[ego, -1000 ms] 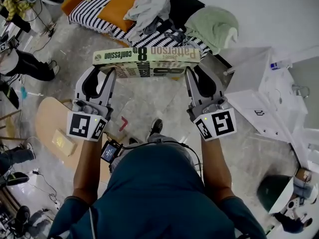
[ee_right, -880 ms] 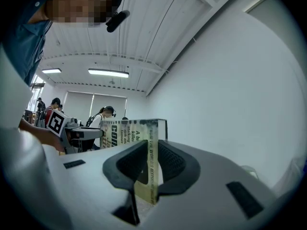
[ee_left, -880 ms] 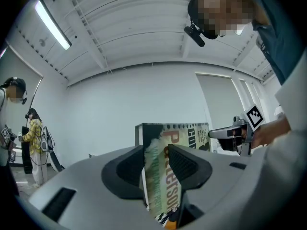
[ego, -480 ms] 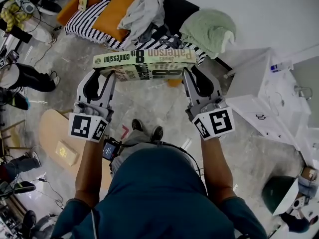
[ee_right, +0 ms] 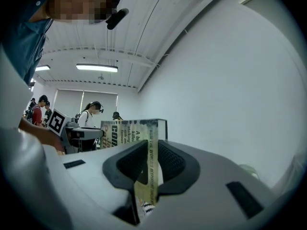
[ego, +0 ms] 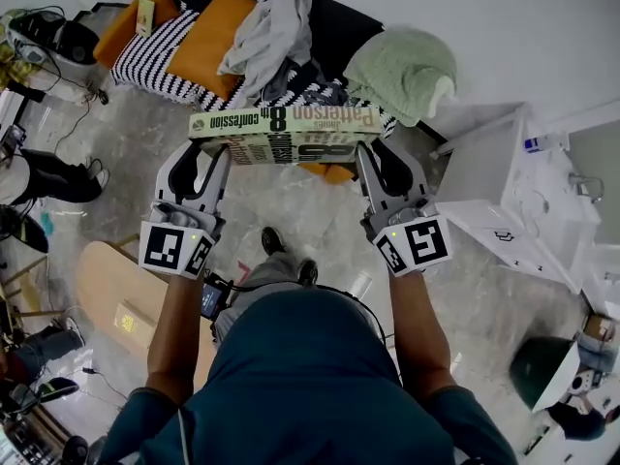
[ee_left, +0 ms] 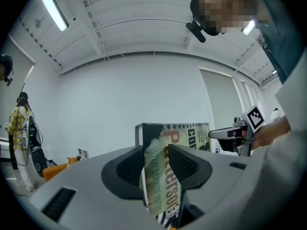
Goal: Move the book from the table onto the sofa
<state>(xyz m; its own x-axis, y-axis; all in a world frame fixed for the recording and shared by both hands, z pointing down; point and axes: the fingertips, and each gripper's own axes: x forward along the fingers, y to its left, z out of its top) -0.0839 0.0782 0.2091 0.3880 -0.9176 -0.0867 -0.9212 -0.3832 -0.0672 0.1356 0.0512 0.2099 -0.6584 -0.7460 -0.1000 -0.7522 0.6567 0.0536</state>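
Seen from overhead, the person carries the book (ego: 291,134) in the air with its spine turned up. One end is in the left tool (ego: 201,163) and the other end in the right tool (ego: 381,168). The book hangs above the grey floor (ego: 291,206), right at the front edge of the sofa (ego: 145,56). The sofa's striped seat is already crowded with an orange cushion (ego: 208,42), a grey garment (ego: 266,27) and a green blanket (ego: 402,61). In the left gripper view, the left tool's two dark pads pinch the short end of the book. The cover stands upright between them, and a plain white wall lies beyond. In the right gripper view it is much the same: the right tool's pads are clamped on the opposite end, with the pages and cover edge caught squarely between them. So I'd say the lift off the table is done and the carry is nearly over. What is left is to bring the book over the seat, find a free spot among the clutter, lower it flat and let both tools go.
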